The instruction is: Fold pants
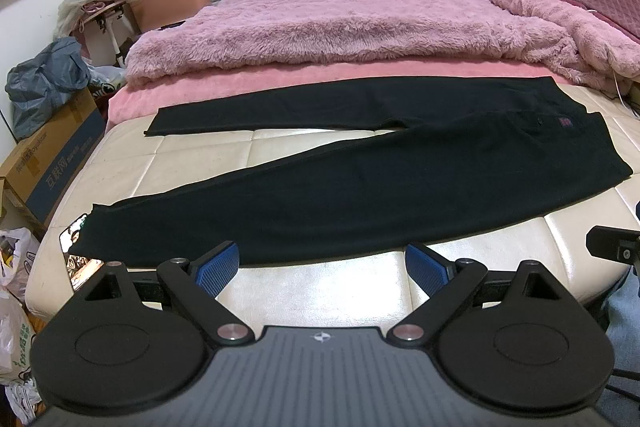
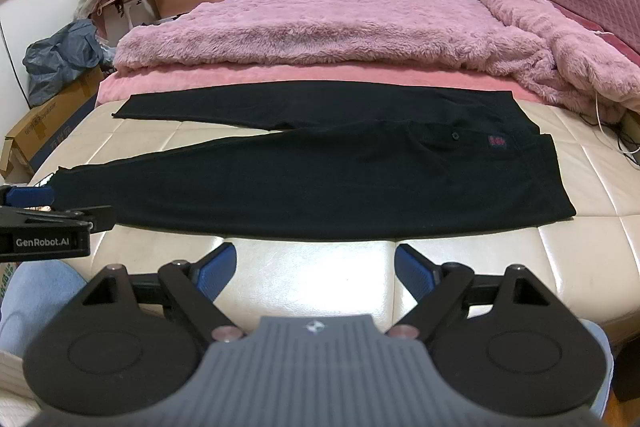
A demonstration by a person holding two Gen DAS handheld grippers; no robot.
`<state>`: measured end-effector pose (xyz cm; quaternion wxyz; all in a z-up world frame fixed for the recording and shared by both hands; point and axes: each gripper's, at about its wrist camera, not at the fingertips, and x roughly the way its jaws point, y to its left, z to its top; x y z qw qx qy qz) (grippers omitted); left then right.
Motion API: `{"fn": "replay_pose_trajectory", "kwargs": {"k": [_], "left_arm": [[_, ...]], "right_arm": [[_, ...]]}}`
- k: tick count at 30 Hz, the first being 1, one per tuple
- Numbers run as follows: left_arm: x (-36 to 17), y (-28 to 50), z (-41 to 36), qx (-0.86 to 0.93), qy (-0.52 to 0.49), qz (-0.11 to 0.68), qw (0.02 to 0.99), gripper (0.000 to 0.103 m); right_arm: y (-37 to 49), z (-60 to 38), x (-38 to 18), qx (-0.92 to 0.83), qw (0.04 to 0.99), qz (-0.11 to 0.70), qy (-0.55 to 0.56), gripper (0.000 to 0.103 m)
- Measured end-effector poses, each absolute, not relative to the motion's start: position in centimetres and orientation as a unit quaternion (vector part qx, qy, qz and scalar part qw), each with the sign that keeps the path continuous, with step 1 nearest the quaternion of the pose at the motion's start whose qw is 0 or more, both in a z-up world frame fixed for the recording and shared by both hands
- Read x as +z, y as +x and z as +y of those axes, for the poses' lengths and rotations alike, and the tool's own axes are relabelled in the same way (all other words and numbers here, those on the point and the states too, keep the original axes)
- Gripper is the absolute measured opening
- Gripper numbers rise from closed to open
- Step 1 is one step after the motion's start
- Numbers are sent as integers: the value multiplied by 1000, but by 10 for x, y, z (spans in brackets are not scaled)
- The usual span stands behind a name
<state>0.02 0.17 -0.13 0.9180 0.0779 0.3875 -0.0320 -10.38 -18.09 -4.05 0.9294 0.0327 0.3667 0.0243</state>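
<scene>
Black pants [image 1: 360, 187] lie flat on a cream padded bench [image 1: 320, 291], legs spread apart to the left, waist with a small red label [image 1: 565, 121] at the right. My left gripper [image 1: 322, 267] is open and empty, just in front of the near leg's edge. My right gripper [image 2: 316, 267] is open and empty in front of the pants [image 2: 320, 179], near the thigh. The left gripper's side [image 2: 44, 223] shows at the left of the right wrist view, by the near cuff. Part of the right gripper [image 1: 612, 247] shows at the right edge of the left wrist view.
Behind the bench is a bed with a fluffy pink blanket [image 1: 340, 15]. Cardboard boxes [image 1: 48, 163] and plastic bags [image 1: 44, 79] stand on the floor at the left. A white cable [image 2: 600, 115] hangs at the bed's right corner.
</scene>
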Motion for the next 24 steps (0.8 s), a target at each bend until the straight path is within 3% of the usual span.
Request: {"fn": "replay_pose_trajectory", "kwargs": {"k": [24], "left_arm": [[-5,-1,1,-33,80,388,918,103]], "right_arm": [[-104,-181,-41,24,929,367,33,82]]}}
